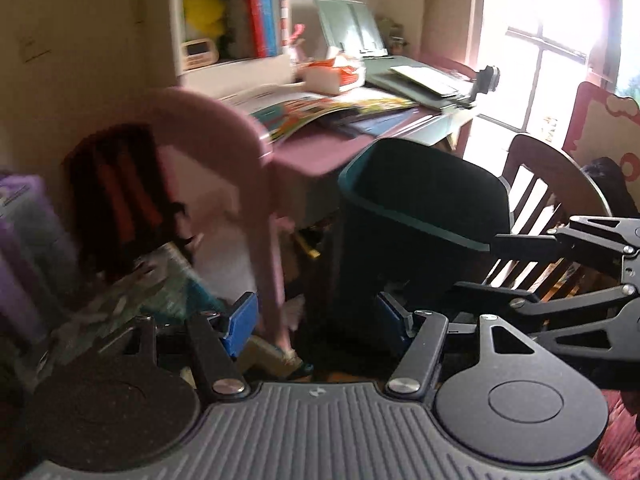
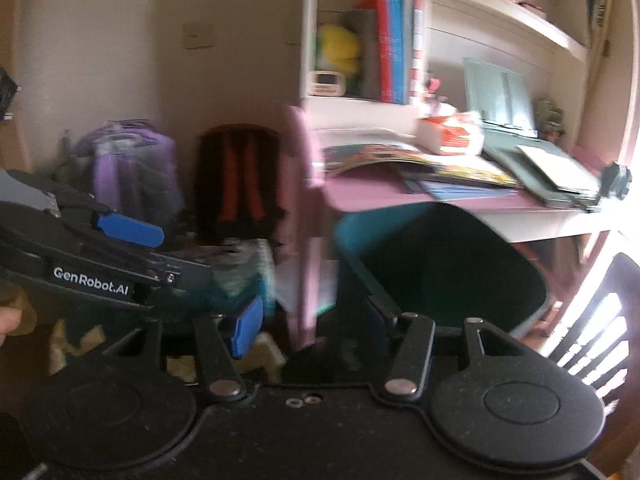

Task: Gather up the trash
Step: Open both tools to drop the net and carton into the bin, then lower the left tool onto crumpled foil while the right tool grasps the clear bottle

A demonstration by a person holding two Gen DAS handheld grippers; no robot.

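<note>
A dark teal trash bin [image 1: 420, 216] stands on the floor in front of the desk, open and dark inside; it also shows in the right wrist view [image 2: 436, 264]. My left gripper [image 1: 316, 320] is open and empty, its blue pads just left of and below the bin. My right gripper [image 2: 312, 324] is open and empty, close to the bin's near rim. The right gripper's arm [image 1: 568, 280] reaches in from the right in the left wrist view. The left gripper [image 2: 120, 248] shows at the left of the right wrist view. A white and orange wrapper [image 1: 340, 72] lies on the desk.
A pink chair [image 1: 240, 184] stands left of the bin. A pink desk [image 2: 400, 196] holds open books and a grey folder [image 2: 540, 160]. A black and red backpack [image 1: 120, 196] and a purple bag [image 2: 128, 164] sit by the wall. A dark wooden chair [image 1: 552, 208] is at right.
</note>
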